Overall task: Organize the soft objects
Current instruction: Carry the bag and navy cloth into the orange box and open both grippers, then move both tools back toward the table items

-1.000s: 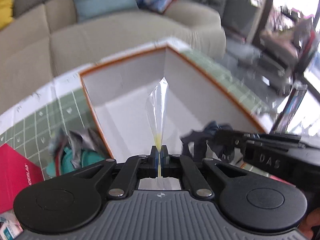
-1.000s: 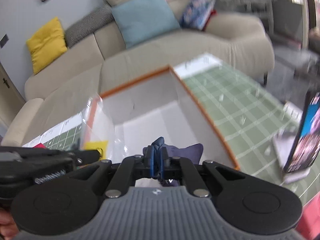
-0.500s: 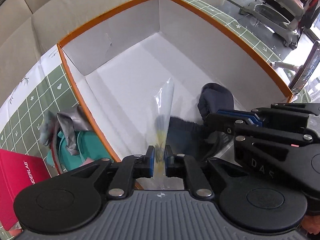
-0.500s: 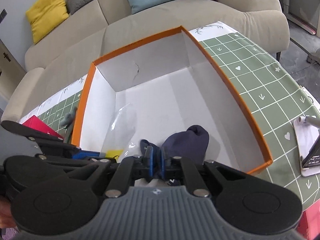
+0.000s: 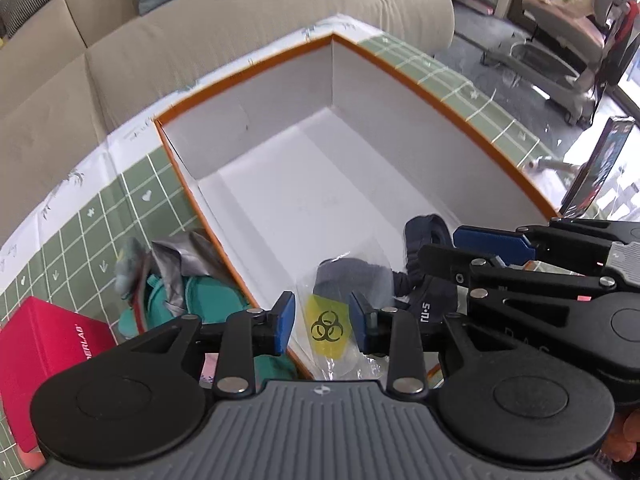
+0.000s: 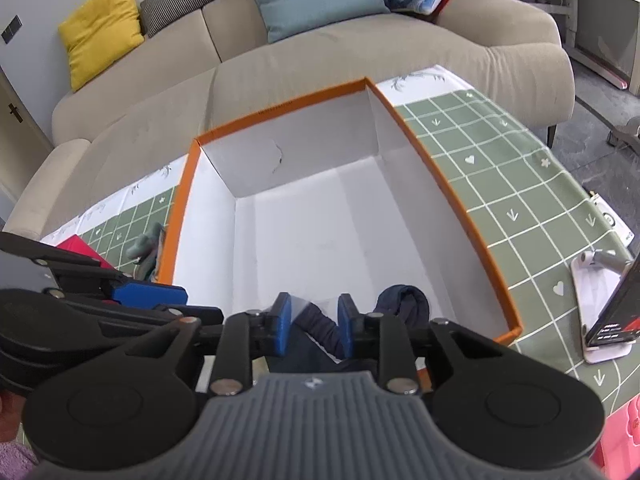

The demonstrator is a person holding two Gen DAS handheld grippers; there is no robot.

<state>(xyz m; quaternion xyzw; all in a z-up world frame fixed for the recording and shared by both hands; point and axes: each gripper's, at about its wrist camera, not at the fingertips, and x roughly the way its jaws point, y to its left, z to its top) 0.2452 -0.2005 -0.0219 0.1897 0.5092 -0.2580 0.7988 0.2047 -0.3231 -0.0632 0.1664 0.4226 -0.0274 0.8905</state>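
I see a matt white cardboard box (image 5: 360,184) with orange edging, a glossy clear plastic bag (image 5: 332,332), dark knitted cloth (image 6: 404,304), and a smooth green checked tablecloth (image 6: 500,184) on the table.

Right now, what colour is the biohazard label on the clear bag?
Yellow with a black symbol; the label on the clear bag shows best in the left wrist view.

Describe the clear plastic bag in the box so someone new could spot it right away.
Find the big orange-rimmed white box on the green checked tablecloth. At its near edge, between the left tongs' parted blue pads, lies the clear plastic bag. Unlike the dark fabric beside it, it is see-through with a yellow biohazard label.
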